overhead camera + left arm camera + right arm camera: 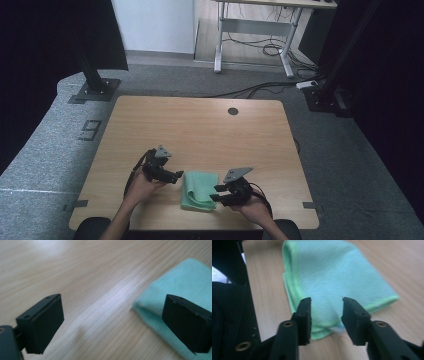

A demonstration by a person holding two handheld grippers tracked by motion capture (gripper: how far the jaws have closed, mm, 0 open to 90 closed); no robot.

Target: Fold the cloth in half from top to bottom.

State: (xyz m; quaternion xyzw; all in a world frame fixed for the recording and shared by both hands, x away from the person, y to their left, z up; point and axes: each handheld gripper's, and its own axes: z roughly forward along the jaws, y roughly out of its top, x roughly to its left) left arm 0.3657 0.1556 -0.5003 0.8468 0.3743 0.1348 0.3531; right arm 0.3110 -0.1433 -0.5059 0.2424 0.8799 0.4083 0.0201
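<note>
The folded cloth [200, 190] lies on the table [200, 125] between 2 spread, empty hand-held grippers, left [176, 175] just beside it, right [216, 193] over its edge.

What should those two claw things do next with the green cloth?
Probably draw both back. The green cloth lies folded on the table. The right gripper stands with jaws apart over its edge, pressing nothing, and the left gripper is wide open beside it. Neither grips it.
</note>
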